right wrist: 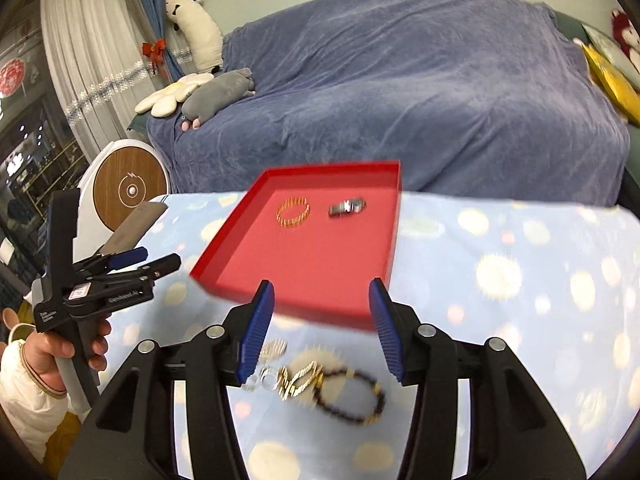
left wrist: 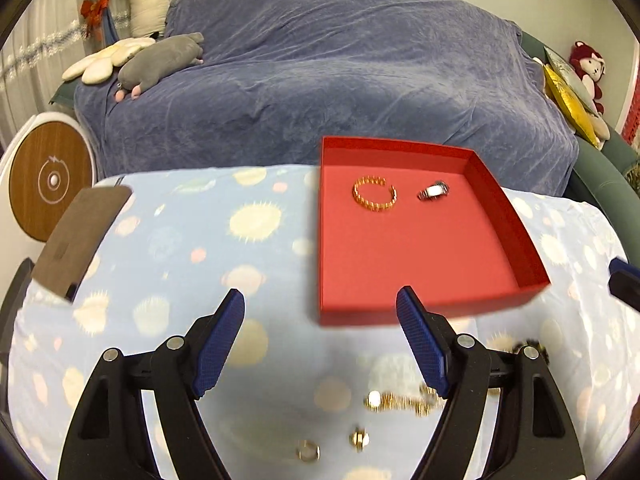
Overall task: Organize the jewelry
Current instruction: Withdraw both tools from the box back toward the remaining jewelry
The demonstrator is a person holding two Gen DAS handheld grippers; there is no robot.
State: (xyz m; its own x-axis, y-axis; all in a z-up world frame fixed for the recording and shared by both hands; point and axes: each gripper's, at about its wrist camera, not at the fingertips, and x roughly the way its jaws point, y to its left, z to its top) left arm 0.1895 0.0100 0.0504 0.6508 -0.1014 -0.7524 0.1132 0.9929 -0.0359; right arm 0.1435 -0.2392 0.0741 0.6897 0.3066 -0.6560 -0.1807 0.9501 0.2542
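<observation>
A red tray (left wrist: 420,312) sits on the patterned blue cloth, with a gold bracelet (left wrist: 375,194) and a small silver piece (left wrist: 433,191) lying inside near its far end. My left gripper (left wrist: 320,296) hovers open before the tray's near left corner, its jaws empty. Blurred gold pieces (left wrist: 400,400) and small rings (left wrist: 308,450) lie on the cloth below it. In the right wrist view, my right gripper (right wrist: 321,286) stands open and empty at the tray's (right wrist: 320,304) near wall. Beneath it lie a dark bead bracelet (right wrist: 352,396), a gold chain (right wrist: 300,378) and silver rings (right wrist: 268,378).
A brown flat card (left wrist: 80,240) lies at the table's left edge. Behind the table stands a sofa under a blue cover (left wrist: 320,60) with plush toys (left wrist: 160,60). A round wood-faced device (left wrist: 50,180) stands at the left. A hand (right wrist: 52,356) holds the left gripper.
</observation>
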